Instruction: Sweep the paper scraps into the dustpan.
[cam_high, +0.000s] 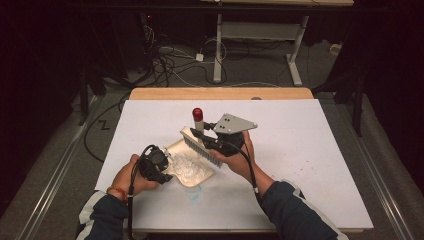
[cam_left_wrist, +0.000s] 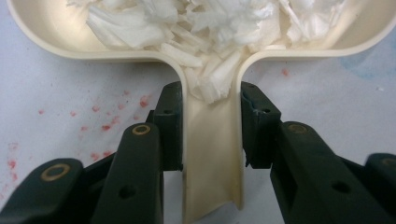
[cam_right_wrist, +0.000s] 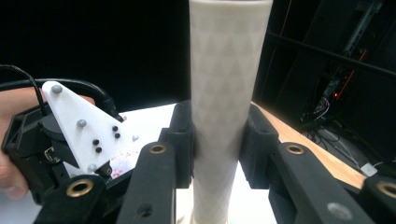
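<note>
Left gripper view: cream dustpan (cam_left_wrist: 56, 35) handle sits between the left gripper (cam_left_wrist: 211, 121) jaws, both pads clamped on it, with white shredded scraps (cam_left_wrist: 205, 28) piled in the pan just ahead. Right gripper (cam_right_wrist: 218, 135) is clenched on the brush (cam_right_wrist: 224, 93) handle, bristles (cam_high: 202, 150) at the pan's far edge on the white table (cam_high: 310, 150).

Left claw (cam_high: 161, 170) clamped; right claw (cam_high: 204, 141) clamped (both hands low).
</note>
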